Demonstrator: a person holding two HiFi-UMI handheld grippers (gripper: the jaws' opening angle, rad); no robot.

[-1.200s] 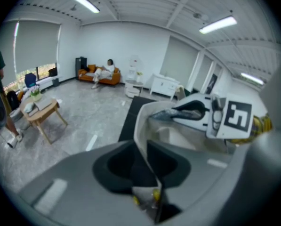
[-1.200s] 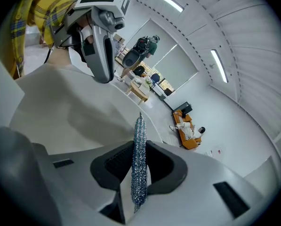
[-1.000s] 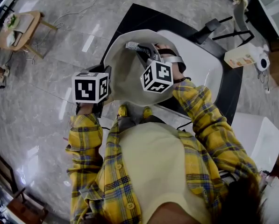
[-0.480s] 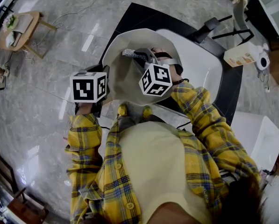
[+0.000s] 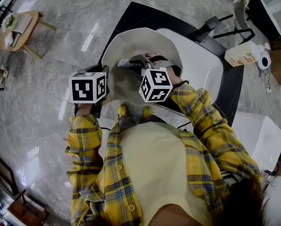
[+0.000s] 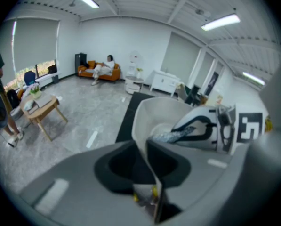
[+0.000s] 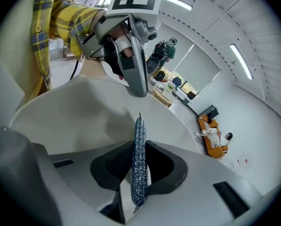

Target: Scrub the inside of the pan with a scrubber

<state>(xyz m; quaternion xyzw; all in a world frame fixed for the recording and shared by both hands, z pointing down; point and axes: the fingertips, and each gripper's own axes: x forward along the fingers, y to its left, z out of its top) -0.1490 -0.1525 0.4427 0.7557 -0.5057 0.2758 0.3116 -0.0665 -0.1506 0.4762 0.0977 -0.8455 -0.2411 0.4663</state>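
The big off-white pan (image 5: 131, 46) is held tilted in front of the person. My left gripper (image 5: 102, 76) is shut on the pan's left rim; in the left gripper view the thin rim (image 6: 147, 168) stands edge-on between the jaws. My right gripper (image 5: 139, 64) reaches into the pan and is shut on a silvery, glittery scrubber (image 5: 127, 62). In the right gripper view the scrubber (image 7: 139, 164) is pinched flat between the pads, its tip toward the pan's inner wall (image 7: 79, 114). The left gripper view also shows the right gripper (image 6: 211, 128) and scrubber (image 6: 171, 135) inside the pan.
A white rounded surface (image 5: 204, 67) lies behind the pan on a black mat (image 5: 234, 86). A small wooden table (image 5: 18, 29) stands at the far left on the glossy floor. A box and white items (image 5: 246, 55) sit at the right. A person sits on an orange sofa (image 6: 100, 72) far off.
My right gripper has slid to the left and lower across the inside of the pan with the scrubber in it. The left gripper and the pan's rim have stayed put.
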